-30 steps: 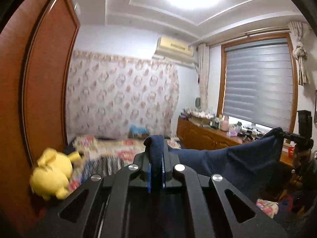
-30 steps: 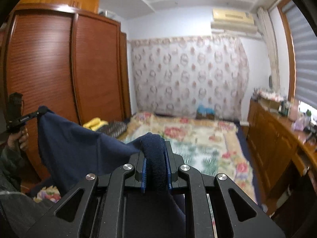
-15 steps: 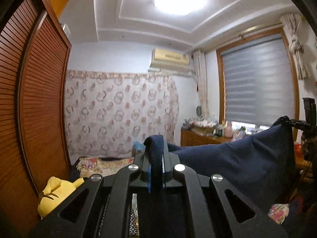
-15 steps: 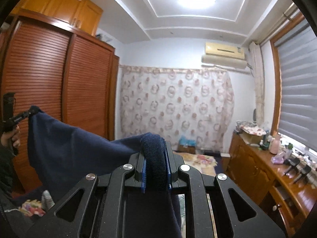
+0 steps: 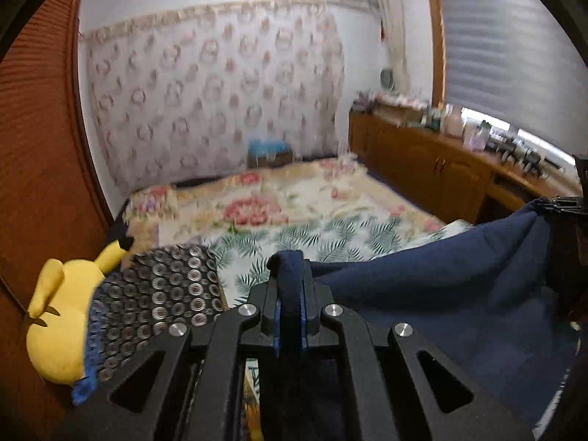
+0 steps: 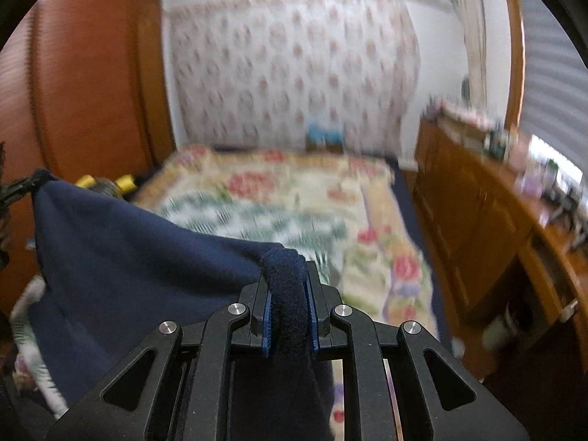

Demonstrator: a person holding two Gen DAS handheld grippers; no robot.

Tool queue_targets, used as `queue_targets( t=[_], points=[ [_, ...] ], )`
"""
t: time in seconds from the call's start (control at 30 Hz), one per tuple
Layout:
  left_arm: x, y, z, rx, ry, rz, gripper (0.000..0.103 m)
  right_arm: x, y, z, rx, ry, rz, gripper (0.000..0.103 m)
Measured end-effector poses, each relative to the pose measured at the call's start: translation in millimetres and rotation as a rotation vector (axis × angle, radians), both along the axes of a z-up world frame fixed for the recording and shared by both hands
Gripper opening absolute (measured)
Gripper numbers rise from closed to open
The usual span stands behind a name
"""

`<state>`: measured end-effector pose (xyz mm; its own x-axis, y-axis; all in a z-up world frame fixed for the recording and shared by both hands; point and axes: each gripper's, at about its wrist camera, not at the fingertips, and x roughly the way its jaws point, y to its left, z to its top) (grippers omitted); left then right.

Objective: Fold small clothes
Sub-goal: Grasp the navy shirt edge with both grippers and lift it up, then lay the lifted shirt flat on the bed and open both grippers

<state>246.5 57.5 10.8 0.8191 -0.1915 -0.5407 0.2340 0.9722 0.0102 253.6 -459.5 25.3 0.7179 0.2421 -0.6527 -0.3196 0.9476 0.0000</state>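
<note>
We look over the floral bed [image 5: 294,213], wide and flat for laying cloth. The navy garment [image 5: 441,279] hangs stretched above its near edge, so it spreads smooth: left gripper [image 5: 289,316] and right gripper [image 6: 288,325] each pinch a corner.

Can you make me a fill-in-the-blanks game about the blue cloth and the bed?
1. Both grippers hold a cloth whose colour is ____.
2. The toy lying by the wardrobe is ____ in colour.
3. The bedspread is printed with red ____ and green leaves.
4. The left gripper has its jaws ____ on the cloth.

Missing words: navy blue; yellow; flowers; shut
</note>
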Motion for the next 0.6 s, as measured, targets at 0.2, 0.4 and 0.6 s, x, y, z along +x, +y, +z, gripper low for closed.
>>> queue_targets(
  t=[0.2, 0.4, 0.6],
  points=[
    [34.9, -11.3, -20.4, 0.026, 0.065, 0.005, 0.004, 57.1, -7.5, -44.1, 0.024, 0.074, -0.022, 0.013],
    [52.6, -12.5, -38.1, 0.040, 0.154, -0.004, 0.010, 73.0, 0.5, -57.9, -0.002, 0.114, -0.006, 0.014],
    [42.9, -13.2, -42.1, 0.036, 0.178, -0.023, 0.033, 75.4, 12.0, -63.7, -0.049, 0.129, -0.020, 0.025]
  ],
)
